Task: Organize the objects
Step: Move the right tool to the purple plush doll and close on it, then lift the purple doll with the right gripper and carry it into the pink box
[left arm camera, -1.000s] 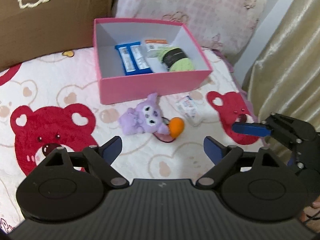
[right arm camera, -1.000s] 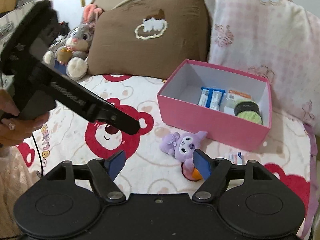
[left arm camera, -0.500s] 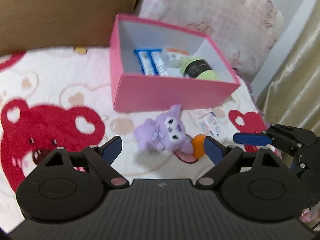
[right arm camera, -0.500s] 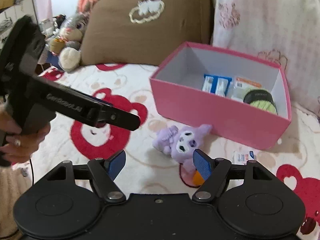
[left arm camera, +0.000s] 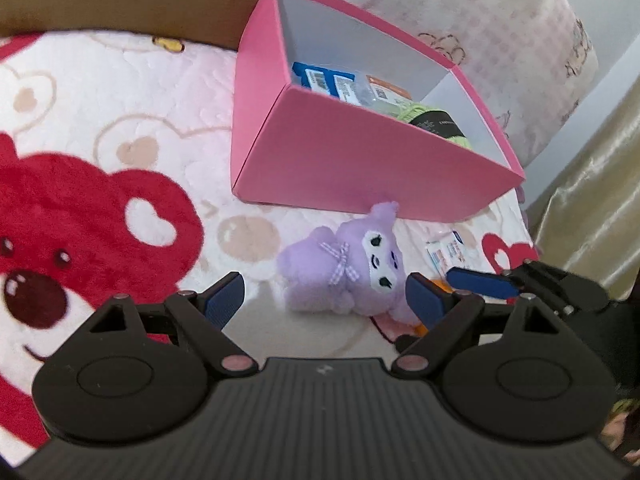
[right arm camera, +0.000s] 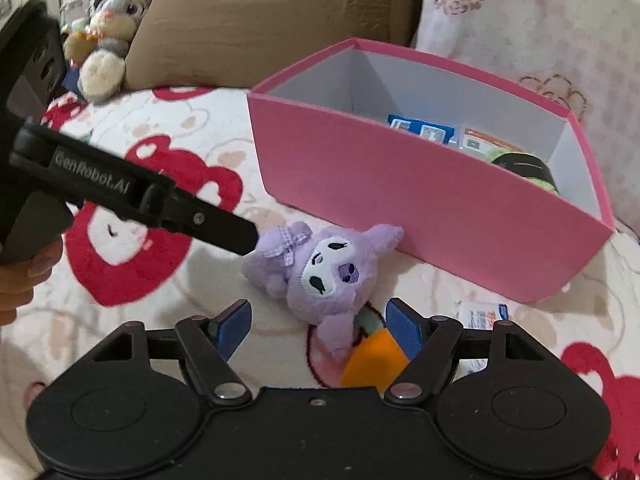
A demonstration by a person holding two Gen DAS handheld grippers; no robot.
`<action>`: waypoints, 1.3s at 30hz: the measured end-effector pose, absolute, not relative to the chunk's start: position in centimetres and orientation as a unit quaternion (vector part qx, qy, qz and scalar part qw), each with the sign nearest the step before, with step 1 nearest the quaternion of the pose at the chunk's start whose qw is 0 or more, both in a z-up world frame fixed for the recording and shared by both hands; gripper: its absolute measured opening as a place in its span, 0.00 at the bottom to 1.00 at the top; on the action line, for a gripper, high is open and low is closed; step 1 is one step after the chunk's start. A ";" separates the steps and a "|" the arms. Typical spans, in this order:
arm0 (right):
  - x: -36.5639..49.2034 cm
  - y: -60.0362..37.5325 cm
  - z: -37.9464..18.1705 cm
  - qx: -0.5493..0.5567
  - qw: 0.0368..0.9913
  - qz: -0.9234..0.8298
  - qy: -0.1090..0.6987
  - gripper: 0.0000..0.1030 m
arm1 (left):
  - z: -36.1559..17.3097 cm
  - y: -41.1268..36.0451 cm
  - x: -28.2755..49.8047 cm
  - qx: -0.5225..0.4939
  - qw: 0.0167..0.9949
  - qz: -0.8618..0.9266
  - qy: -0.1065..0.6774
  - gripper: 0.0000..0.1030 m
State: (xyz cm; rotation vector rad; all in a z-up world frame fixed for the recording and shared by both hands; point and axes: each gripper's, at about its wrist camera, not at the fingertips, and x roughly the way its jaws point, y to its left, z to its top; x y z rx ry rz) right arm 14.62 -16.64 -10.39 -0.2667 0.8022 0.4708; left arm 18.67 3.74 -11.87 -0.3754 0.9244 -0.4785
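plush (left arm camera: 344, 268) lies on the blanket (left arm camera: 100, 140), just in front of the pink box (left arm camera: 340, 160). we've got our left gripper (left arm camera: 324, 300) wide open, empty, plush showing between its fingers, no contact seen. right gripper (right arm camera: 316, 322) also open and empty, over the plush's lower end and an orange bit (right arm camera: 372, 352). small packet (right arm camera: 480, 314) sits right of it, by the box. box holds blue packets (left arm camera: 324, 80) and green yarn (left arm camera: 440, 120).

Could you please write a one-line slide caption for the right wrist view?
Open right gripper nears a purple plush toy lying before the pink box on a bear-print blanket.
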 end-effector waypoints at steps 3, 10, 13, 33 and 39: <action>15.4 -16.0 -11.8 -0.151 0.882 0.225 0.386 0.75 | -13.3 3.6 19.3 -0.201 0.842 -0.232 0.443 0.83; 17.0 -16.3 -13.2 -0.123 0.885 0.225 0.389 0.72 | -15.8 3.5 20.0 -0.228 0.831 -0.237 0.449 0.58; 17.5 -16.1 -13.5 -0.124 0.884 0.226 0.390 0.56 | -16.4 3.6 20.1 -0.218 0.836 -0.236 0.445 0.44; 17.6 -14.6 -14.5 -0.130 0.885 0.187 0.407 0.54 | -17.3 3.7 20.7 -0.275 0.797 -0.257 0.472 0.35; 16.2 -14.7 -12.9 -0.138 0.892 0.185 0.388 0.51 | -15.5 3.5 19.9 -0.251 0.800 -0.263 0.478 0.32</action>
